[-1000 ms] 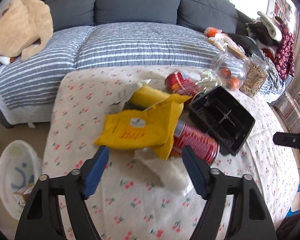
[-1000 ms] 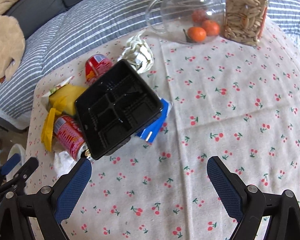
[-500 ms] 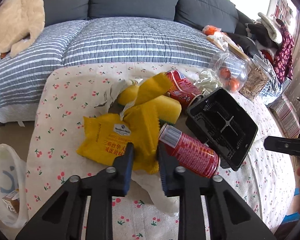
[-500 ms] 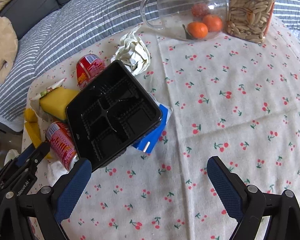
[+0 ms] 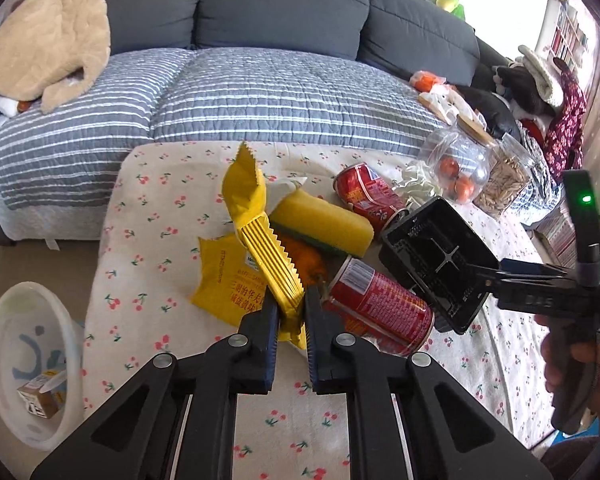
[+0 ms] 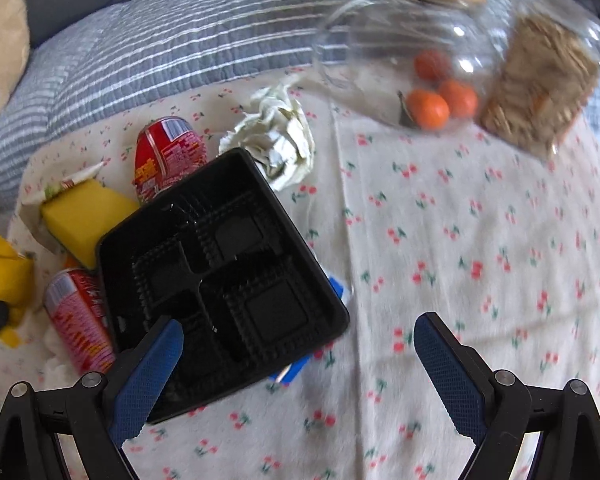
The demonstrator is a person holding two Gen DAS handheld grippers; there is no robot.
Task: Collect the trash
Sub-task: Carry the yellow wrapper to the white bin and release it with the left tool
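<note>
Left gripper (image 5: pixel 288 312) pinches a yellow snack wrapper (image 5: pixel 260 248) with Chinese print; right gripper (image 6: pixel 296 364) gapes over the black tray (image 6: pixel 220 276); two red cans (image 5: pixel 376 312).

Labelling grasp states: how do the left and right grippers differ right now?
The left gripper has its jaws shut on the crinkled yellow foil snack wrapper; the right gripper has its jaws wide open, holding nothing. The left is at the wrapper pile; the right hovers at the black plastic compartment tray. Both have blue pads.
</note>
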